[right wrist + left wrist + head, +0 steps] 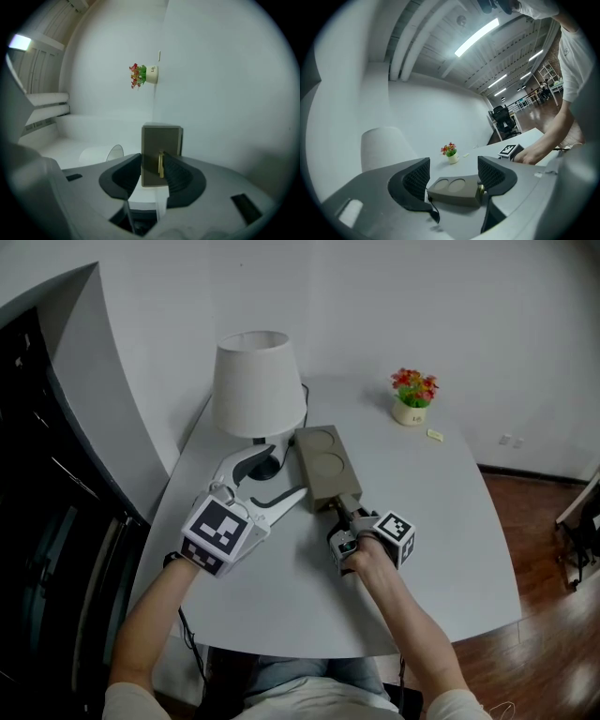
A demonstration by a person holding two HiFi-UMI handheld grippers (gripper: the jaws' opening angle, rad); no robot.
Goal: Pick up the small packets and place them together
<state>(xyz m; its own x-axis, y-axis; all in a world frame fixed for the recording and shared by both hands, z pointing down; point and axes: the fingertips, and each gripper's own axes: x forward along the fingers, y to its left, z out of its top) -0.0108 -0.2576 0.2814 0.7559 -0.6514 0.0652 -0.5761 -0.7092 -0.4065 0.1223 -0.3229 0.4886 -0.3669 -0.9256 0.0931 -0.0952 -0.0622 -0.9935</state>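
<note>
Facing the near end of the olive box (323,470), the right gripper (152,168) has its jaws drawn in to a narrow gap. The brass handle (161,165) on that end face stands between them. The right-hand pad lies against the handle; a strip of the box face shows between the handle and the other pad, so no full clamp is visible.

The left gripper (453,174) sits at the left of the box with its jaws wide apart and nothing held. Its own view shows the box ahead of the gap between the pads, with two round recesses in the box top.

The box lies flat on the white table (441,521). The lamp (255,381) stands just beyond the box's far left corner. The flower pot (412,399) stands well beyond the box to the right. One small packet (434,434) lies on the table near that pot, well apart from the box and both grippers.
</note>
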